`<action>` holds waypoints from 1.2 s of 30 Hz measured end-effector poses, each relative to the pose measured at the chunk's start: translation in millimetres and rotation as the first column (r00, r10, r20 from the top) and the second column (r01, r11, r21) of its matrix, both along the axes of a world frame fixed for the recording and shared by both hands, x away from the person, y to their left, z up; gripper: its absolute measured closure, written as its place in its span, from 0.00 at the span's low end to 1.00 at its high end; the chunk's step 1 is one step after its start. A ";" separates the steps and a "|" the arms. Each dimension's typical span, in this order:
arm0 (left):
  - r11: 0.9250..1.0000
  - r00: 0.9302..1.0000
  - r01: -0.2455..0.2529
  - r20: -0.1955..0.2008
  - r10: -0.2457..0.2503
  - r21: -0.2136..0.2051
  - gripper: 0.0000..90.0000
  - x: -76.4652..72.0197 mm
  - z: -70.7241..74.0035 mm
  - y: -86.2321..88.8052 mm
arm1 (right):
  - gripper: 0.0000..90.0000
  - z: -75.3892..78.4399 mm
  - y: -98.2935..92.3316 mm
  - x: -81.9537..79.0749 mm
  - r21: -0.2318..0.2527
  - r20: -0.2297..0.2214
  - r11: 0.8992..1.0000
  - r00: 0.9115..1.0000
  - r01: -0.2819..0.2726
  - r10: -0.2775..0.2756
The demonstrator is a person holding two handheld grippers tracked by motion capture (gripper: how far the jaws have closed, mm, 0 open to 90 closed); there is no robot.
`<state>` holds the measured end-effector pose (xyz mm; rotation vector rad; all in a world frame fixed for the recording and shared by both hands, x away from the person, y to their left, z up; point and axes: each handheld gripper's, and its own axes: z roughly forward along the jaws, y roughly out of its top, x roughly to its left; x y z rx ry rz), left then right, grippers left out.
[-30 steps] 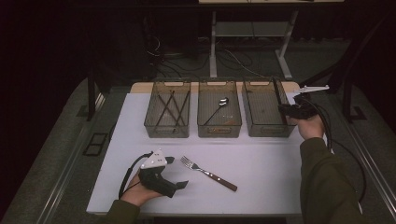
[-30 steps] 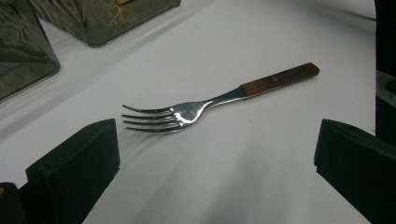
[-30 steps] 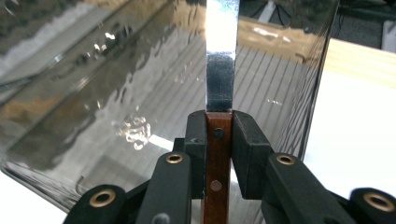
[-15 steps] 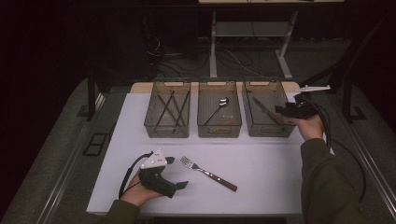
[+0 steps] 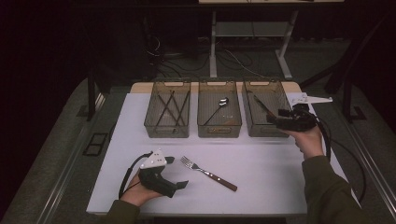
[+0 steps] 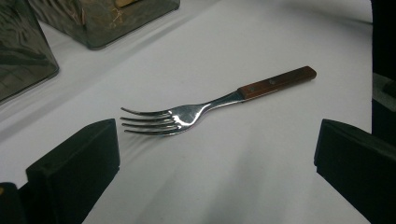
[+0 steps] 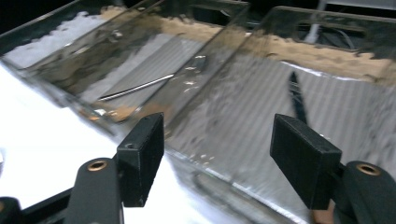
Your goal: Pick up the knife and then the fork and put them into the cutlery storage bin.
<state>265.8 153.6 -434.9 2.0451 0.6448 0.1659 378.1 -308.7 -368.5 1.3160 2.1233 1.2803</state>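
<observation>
On a white table (image 5: 261,163) in a dark room, the left gripper (image 5: 180,172) rests open-jawed beside a fork (image 5: 208,173); the right gripper (image 5: 271,119), its empty jaws just opening, hovers at the right bin (image 5: 261,130), whose contents blur.

Glossy metal fork (image 6: 187,114), wooden handle

High view: looks from above person's side, forward and down, far off, sees whole white table (image 5: 261,158). Left gripper view: low, close, looks along table at fork (image 6: 205,108); high view sees fork (image 5: 208,173) too. Right gripper view: close, tilted, faces right bin (image 7: 327,116) and middle bin (image 7: 154,70); high view shares both.
</observation>
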 end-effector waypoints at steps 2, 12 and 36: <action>1.000 1.000 -0.001 0.001 0.001 -0.001 0.00 -0.6 0.3 -0.3 | 0.37 -1.5 2.3 -7.3 0.019 0.009 1.000 1.000 -0.018 0.018; 1.000 1.000 -0.002 0.004 0.002 -0.007 0.00 -0.9 0.6 -0.6 | 0.31 -11.8 18.6 -35.3 0.031 0.017 0.993 0.994 -0.110 0.110; 1.000 1.000 0.009 0.011 -0.009 0.003 0.00 -2.0 1.2 -2.3 | 0.31 -29.1 77.0 -74.7 -0.050 -0.069 0.948 0.948 -0.315 0.311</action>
